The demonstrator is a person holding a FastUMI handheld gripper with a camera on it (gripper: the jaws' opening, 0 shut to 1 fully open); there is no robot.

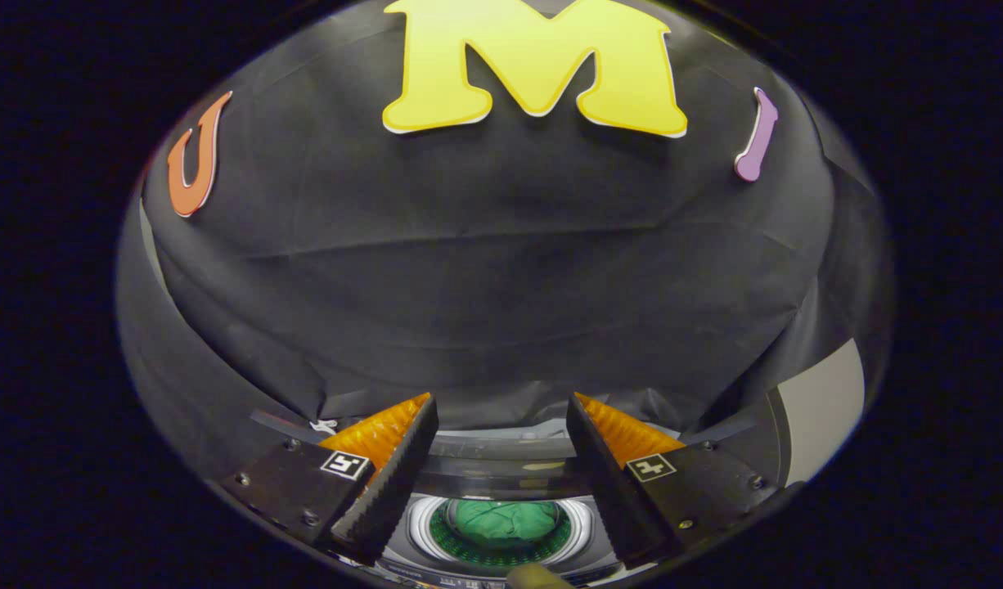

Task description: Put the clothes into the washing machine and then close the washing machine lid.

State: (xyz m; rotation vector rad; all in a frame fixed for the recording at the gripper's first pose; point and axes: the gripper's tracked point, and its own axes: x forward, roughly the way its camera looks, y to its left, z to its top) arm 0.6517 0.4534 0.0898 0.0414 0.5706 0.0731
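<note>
Green clothes [501,520] lie inside washing machine [420,532] drum; gripper [501,409] jaws wide, empty

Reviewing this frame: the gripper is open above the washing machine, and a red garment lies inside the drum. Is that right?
Not quite: the garment in the drum is green, not red. The gripper view shows it below the open gripper, whose fingers hold nothing, above the washing machine.
</note>
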